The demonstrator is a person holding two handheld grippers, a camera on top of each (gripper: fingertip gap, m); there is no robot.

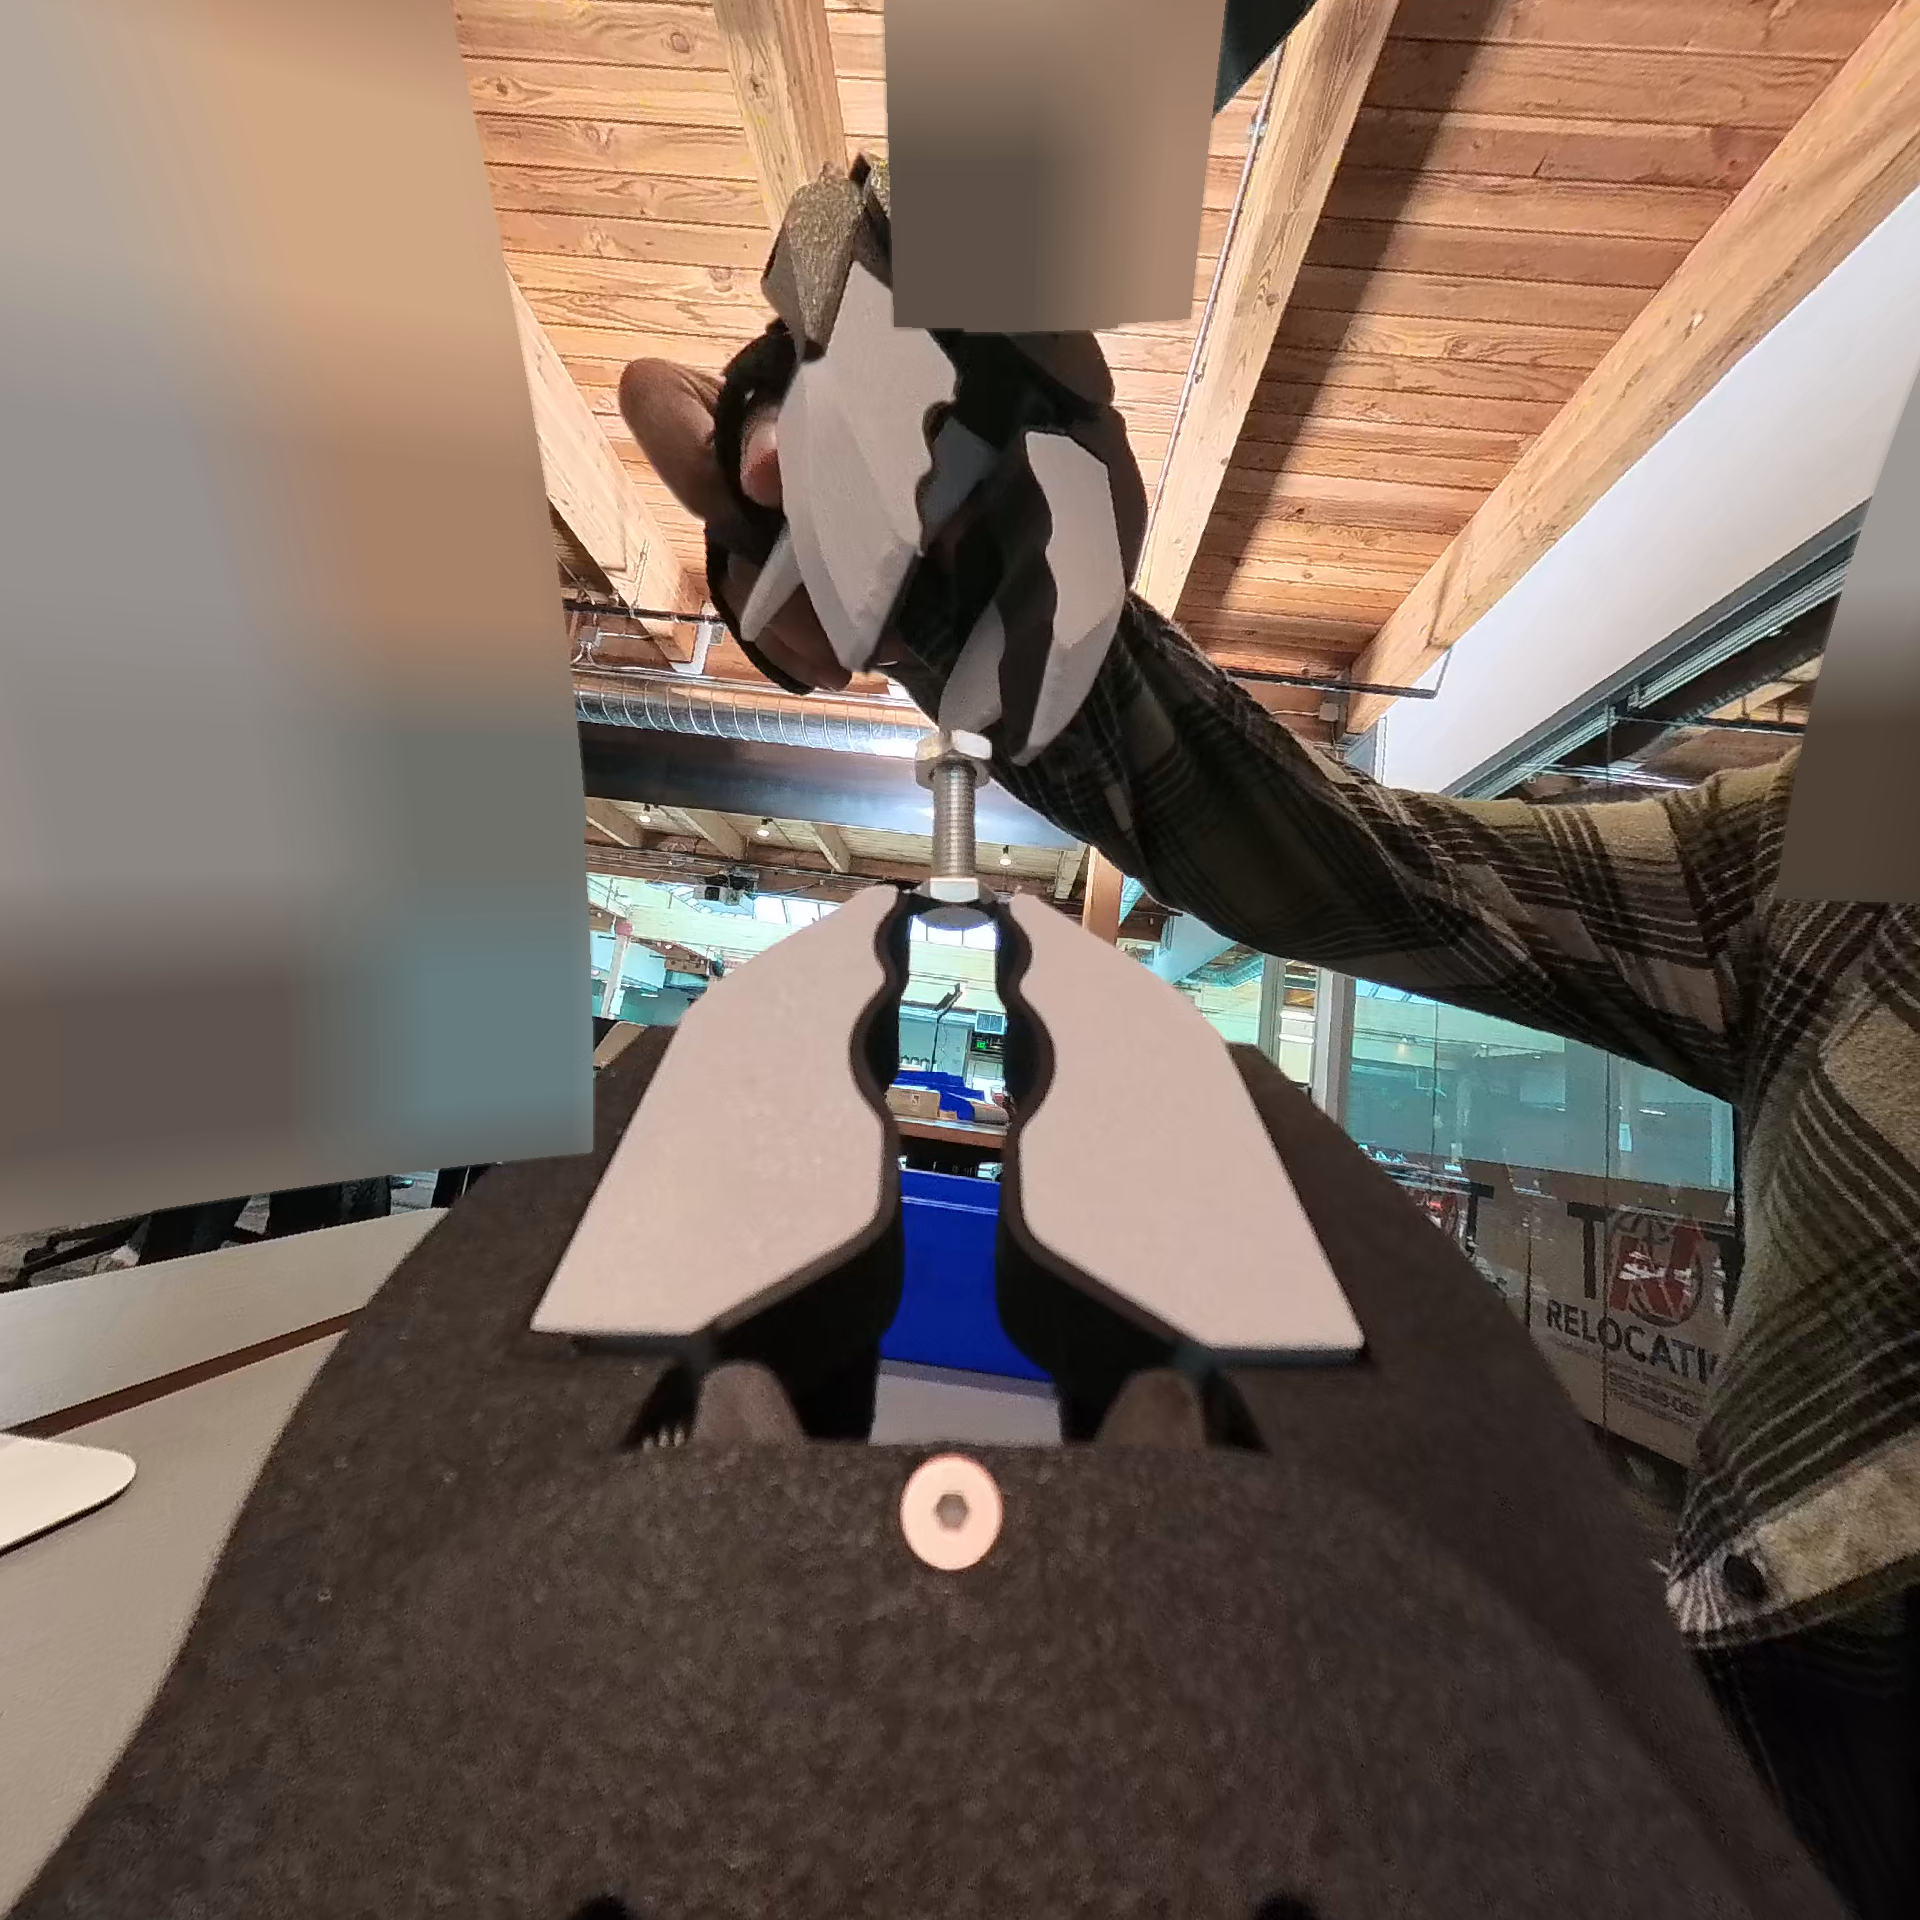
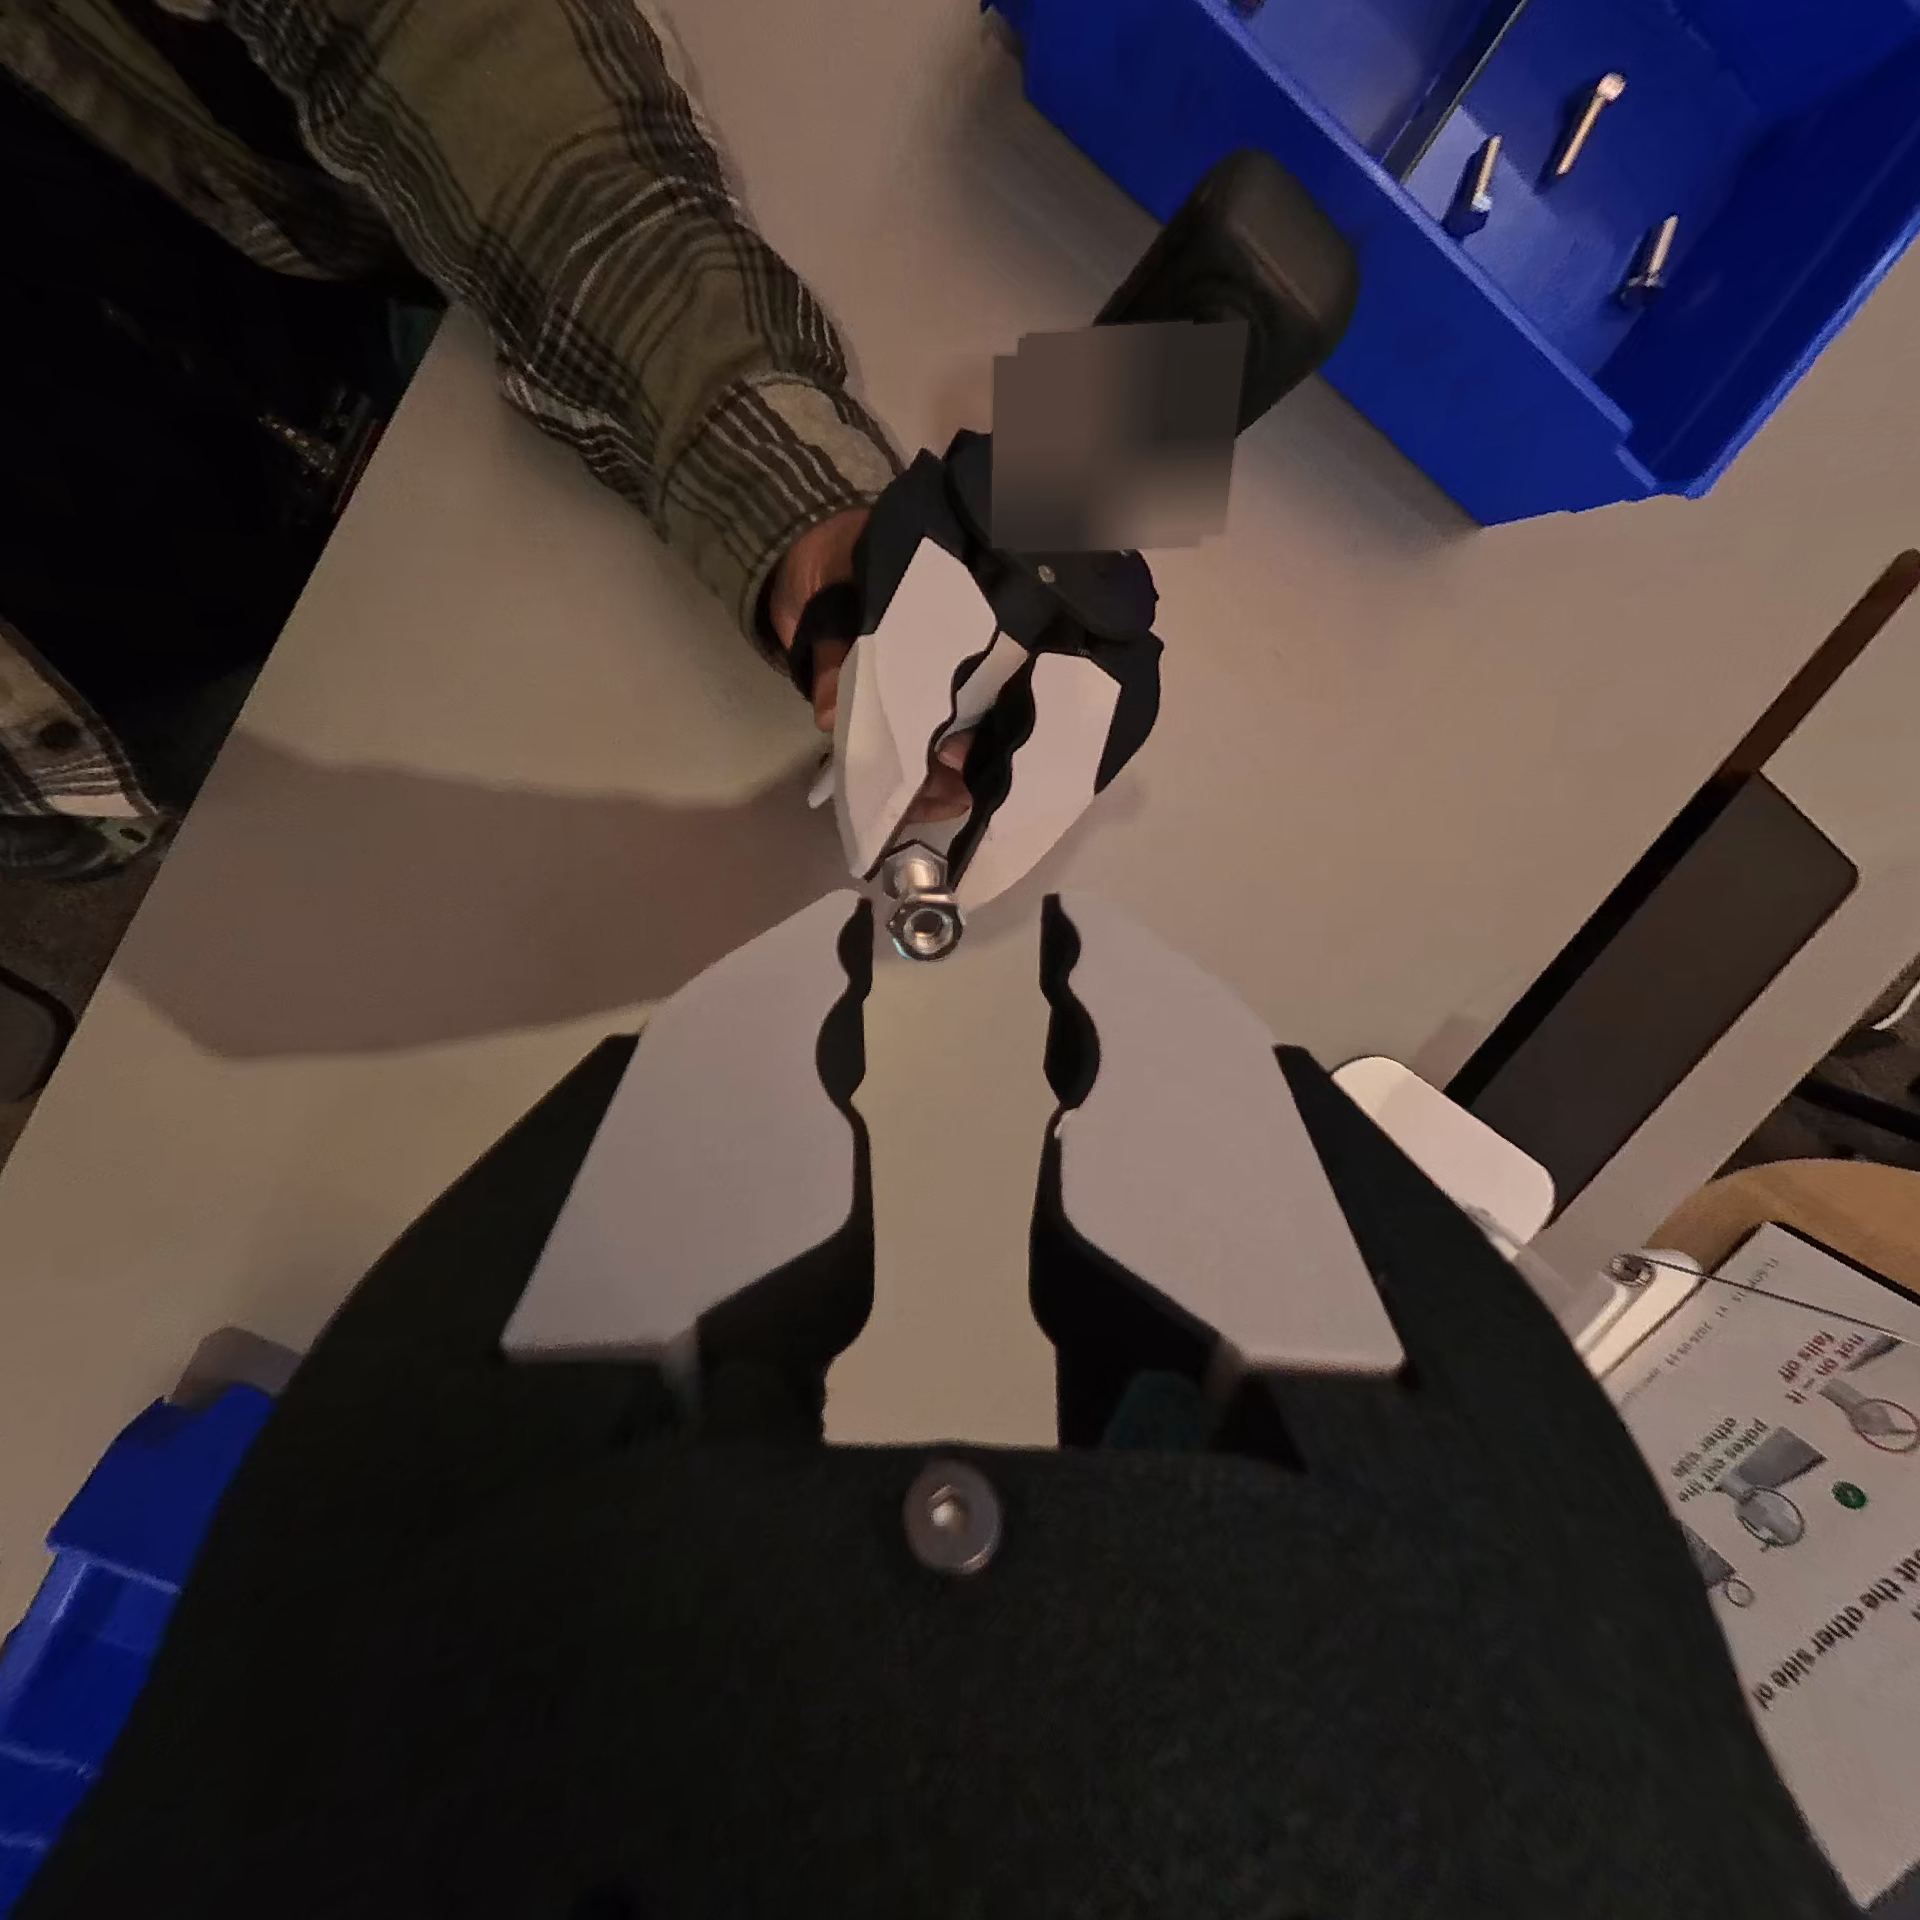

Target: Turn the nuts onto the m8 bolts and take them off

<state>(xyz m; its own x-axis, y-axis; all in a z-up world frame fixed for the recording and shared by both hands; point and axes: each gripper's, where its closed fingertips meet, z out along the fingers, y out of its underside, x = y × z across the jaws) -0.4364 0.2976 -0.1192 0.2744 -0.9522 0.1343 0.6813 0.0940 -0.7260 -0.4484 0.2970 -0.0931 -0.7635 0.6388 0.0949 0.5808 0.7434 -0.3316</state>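
Observation:
In the left wrist view my left gripper (image 1: 951, 914) points up and is shut on the head of a steel bolt (image 1: 954, 821). The bolt stands upright out of its fingertips. A hex nut (image 1: 956, 746) sits on the bolt's top end. My right gripper (image 1: 961, 707) comes down from above with its tips at the nut. In the right wrist view my right gripper (image 2: 953, 909) is open, its jaws wide apart. The nut (image 2: 925, 928) lies between the tips, close to the left fingertip (image 2: 857, 920). Behind it the left gripper (image 2: 914, 862) holds the bolt head.
A blue bin (image 2: 1455, 343) at the back right holds several loose bolts (image 2: 1588, 125). A second blue bin (image 2: 104, 1558) is at the lower left. A printed sheet (image 2: 1787, 1507), a white base (image 2: 1455, 1153) and a dark panel (image 2: 1662, 987) are on the right of the grey table (image 2: 468, 644). My left and right fingertips are right by each other.

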